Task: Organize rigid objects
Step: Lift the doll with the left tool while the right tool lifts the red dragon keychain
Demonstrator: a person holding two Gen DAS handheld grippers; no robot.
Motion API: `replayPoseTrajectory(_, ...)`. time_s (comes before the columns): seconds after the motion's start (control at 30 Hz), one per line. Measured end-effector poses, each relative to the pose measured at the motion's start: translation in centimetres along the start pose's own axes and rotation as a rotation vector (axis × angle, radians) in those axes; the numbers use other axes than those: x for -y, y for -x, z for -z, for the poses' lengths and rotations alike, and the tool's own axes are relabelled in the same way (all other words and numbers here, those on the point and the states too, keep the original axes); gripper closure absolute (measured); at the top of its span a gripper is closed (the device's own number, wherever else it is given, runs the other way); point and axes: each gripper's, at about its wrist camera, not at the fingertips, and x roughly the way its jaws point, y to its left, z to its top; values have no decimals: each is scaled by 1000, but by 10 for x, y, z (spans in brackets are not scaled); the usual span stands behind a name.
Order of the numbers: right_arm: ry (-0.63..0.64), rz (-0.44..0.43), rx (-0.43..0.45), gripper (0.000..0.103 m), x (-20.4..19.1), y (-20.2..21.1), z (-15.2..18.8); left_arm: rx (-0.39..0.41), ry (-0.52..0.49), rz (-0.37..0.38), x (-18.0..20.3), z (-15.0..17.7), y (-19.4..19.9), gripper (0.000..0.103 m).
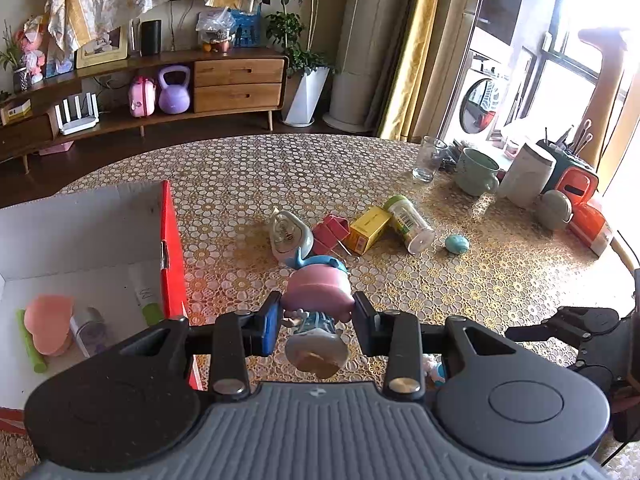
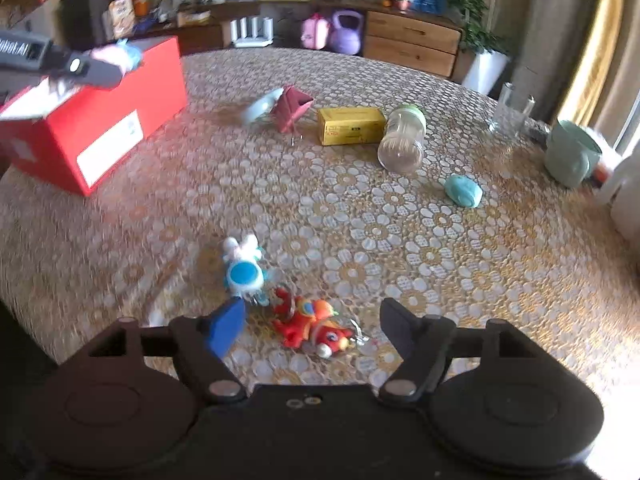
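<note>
Red box stands open at the table's left edge, several items inside. Left gripper is clamped on a pink-and-blue figurine, held above the tablecloth just right of the box. Right gripper, jaws spread wide and empty, hovers over a red toy; a blue-white toy lies just beside.
</note>
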Motion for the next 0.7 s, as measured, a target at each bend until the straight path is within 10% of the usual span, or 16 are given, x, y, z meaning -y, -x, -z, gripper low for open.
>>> replayPoseTrajectory(0.7,111,-86,-10,72,8,-6,12,-19,-6,-16,7,0,-3,66)
